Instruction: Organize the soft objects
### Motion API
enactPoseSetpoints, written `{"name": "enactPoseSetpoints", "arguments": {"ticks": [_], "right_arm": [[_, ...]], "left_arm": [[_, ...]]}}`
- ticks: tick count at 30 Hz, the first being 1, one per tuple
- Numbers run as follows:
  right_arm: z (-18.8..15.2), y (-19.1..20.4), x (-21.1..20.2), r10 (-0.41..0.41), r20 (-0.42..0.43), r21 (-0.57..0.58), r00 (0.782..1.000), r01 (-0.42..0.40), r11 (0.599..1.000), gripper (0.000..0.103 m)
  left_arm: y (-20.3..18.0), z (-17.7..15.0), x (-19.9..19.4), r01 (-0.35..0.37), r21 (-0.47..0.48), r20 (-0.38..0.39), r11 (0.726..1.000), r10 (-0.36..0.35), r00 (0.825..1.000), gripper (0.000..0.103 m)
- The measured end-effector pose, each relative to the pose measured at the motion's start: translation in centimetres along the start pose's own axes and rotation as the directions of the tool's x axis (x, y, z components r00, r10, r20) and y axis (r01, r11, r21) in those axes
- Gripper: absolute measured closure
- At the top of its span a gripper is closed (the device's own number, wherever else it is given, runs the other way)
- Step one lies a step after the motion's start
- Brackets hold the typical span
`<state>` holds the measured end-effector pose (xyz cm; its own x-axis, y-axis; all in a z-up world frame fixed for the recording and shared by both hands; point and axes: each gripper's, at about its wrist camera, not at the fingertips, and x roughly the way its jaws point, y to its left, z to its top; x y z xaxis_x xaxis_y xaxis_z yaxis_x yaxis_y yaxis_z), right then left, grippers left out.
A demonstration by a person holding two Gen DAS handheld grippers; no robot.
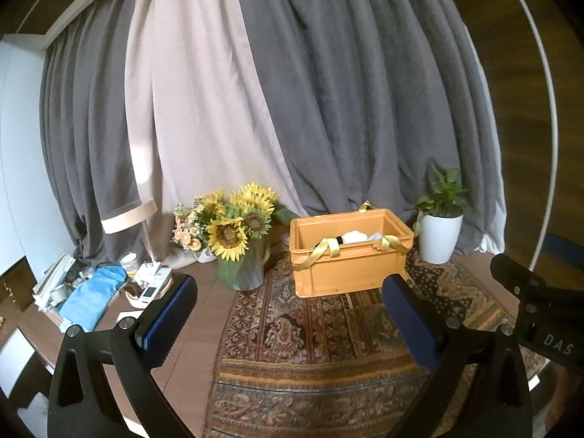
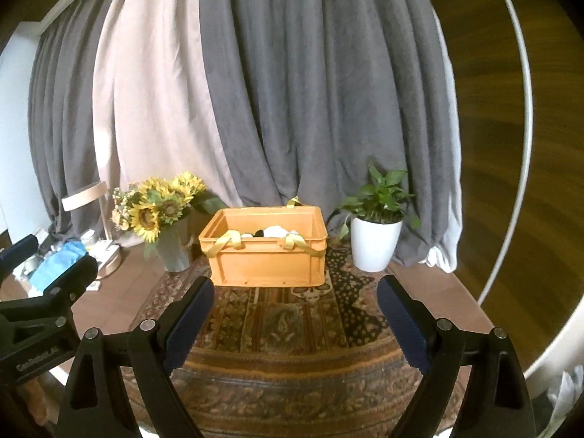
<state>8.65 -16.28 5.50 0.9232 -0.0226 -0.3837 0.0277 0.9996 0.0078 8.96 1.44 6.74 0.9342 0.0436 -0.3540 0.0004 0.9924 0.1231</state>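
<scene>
On the patterned rug point(image 2: 277, 314), mid-counter, sits the orange crate point(image 2: 268, 261), upright, open top up, long axis running left-right across both views. White and dark soft items point(image 2: 279, 232) lie inside; yellow straps point(image 2: 233, 242) drape over its near rim. Sunflower vase point(image 2: 175, 252) stands to its left, potted plant point(image 2: 376, 244) to its right. Left gripper point(image 1: 288, 292) and right gripper point(image 2: 295, 294): fingers spread wide, holding nothing, short of the crate.

"DAS" on the right claw point(image 1: 547, 314)

Crate point(image 2: 268, 255) on rug point(image 2: 284, 321) — flower vase point(image 2: 174, 252) left, potted plant point(image 2: 376, 244) right, curtain point(image 2: 292, 91) behind.
</scene>
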Motion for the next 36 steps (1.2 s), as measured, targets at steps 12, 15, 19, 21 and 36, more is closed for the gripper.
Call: {"name": "enactPoseSetpoints", "arguments": {"ticks": [12, 15, 19, 21, 36], "right_arm": [[-1.3, 0.5, -5.5, -0.009, 0.014, 0.006, 1.000, 0.008, 1.000, 0.011], [-1.5, 0.0, -6.5, -0.001, 0.018, 0.002, 1.000, 0.001, 1.000, 0.011], [-1.8, -0.7, -7.8, 0.011, 0.018, -0.010, 1.000, -0.011, 1.000, 0.011], [-2.1, -1.2, -8.7, 0.019, 0.015, -0.021, 1.000, -0.019, 1.000, 0.011], [-4.2, -3.4, -12.9, 0.038, 0.023, -0.041, 0.999, -0.037, 0.998, 0.011]], "left_arm": [[0.5, -1.2, -5.6, 0.014, 0.000, 0.018, 1.000, -0.014, 1.000, 0.000], [0.1, -1.4, -6.5, 0.006, -0.005, 0.021, 1.000, -0.006, 1.000, 0.000], [-0.7, -1.8, -8.1, -0.005, -0.017, 0.026, 1.000, 0.005, 1.000, 0.000], [-1.2, -2.0, -8.8, -0.007, -0.024, 0.022, 1.000, 0.008, 1.000, 0.000], [-4.0, -4.1, -13.5, -0.028, -0.042, 0.027, 0.999, 0.030, 0.999, 0.000]]}}
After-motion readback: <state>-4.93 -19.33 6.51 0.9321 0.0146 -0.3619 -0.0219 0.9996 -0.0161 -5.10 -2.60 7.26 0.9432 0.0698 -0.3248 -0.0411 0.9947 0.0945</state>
